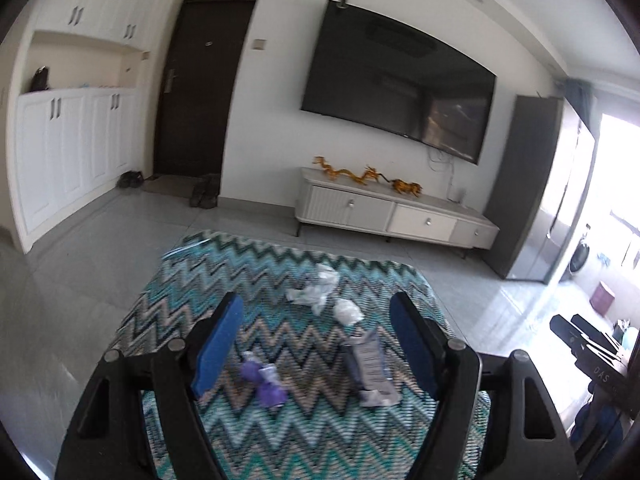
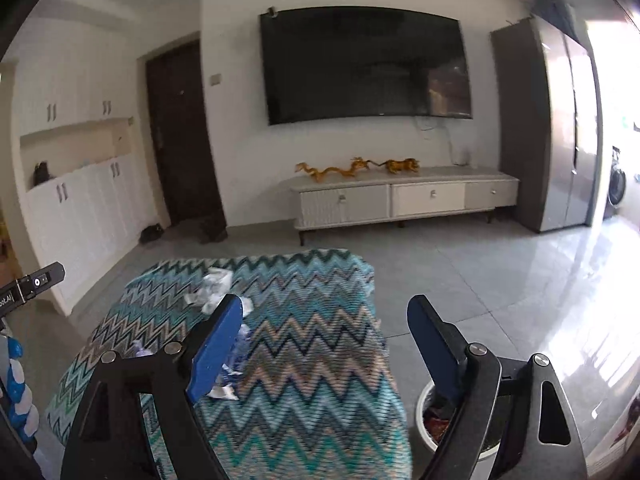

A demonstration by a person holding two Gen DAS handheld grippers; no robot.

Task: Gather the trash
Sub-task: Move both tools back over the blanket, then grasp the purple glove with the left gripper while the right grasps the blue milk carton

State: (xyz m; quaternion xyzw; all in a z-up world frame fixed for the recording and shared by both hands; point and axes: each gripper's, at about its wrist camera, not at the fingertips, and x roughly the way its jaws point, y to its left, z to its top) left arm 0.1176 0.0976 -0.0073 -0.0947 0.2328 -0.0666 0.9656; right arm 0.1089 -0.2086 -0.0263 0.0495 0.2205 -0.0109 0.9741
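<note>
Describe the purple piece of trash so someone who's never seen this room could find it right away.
Find the zigzag-patterned cloth in front of the TV. On its near end, just beside the left tool's left finger, lies the purple wrapper. It is the only purple scrap; the others are white or grey.

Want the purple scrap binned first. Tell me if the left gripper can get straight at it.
Probably yes. The left gripper is open and empty, and the purple wrapper lies bare on the zigzag cloth near its left finger, nothing lying over it. The gray wrapper lies apart, toward the other finger.
</note>
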